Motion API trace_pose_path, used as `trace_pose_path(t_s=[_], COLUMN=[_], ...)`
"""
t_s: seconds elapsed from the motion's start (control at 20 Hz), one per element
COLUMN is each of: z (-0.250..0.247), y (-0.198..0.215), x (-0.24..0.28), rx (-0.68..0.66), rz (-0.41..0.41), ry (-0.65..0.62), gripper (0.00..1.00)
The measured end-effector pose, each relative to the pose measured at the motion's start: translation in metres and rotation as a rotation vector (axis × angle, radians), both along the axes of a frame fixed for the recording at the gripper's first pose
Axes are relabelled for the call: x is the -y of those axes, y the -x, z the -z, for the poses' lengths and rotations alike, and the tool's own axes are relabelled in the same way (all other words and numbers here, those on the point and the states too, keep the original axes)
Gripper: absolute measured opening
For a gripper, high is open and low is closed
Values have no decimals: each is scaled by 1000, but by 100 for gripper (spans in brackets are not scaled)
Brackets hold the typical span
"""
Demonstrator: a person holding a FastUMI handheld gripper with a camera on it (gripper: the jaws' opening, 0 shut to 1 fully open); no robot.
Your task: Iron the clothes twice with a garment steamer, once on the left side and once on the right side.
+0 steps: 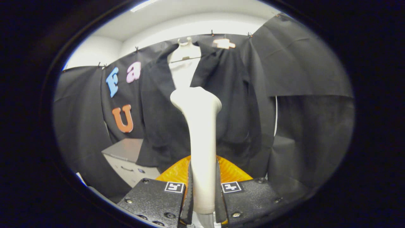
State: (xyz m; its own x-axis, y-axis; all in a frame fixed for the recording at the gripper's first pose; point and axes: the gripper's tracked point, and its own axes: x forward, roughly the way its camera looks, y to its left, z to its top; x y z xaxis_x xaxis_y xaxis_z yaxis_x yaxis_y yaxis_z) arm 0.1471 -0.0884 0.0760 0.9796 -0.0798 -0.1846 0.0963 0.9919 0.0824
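While steamer (199, 126) handle sat clamped between both fingers of gripper (204, 186), pinched low on the shaft, presumably to keep the head steady and upright. Head raised beyond the fingers, level with the dark garment (221, 104) hung open on a pale hanger form (184, 60) against booth wall. Whether head touched fabric: could not tell. Gripper pointed roughly level toward garment's middle, grey cabinet (126, 155) lower left.
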Motion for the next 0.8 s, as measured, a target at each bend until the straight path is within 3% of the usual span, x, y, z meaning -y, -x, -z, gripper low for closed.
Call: trace_pose_path(t_s=[0.45,0.8], z=[-132,-158], y=[-68,-111], x=[76,85], rx=[275,299], rz=[80,64], ry=[-4,29], gripper=[30,30])
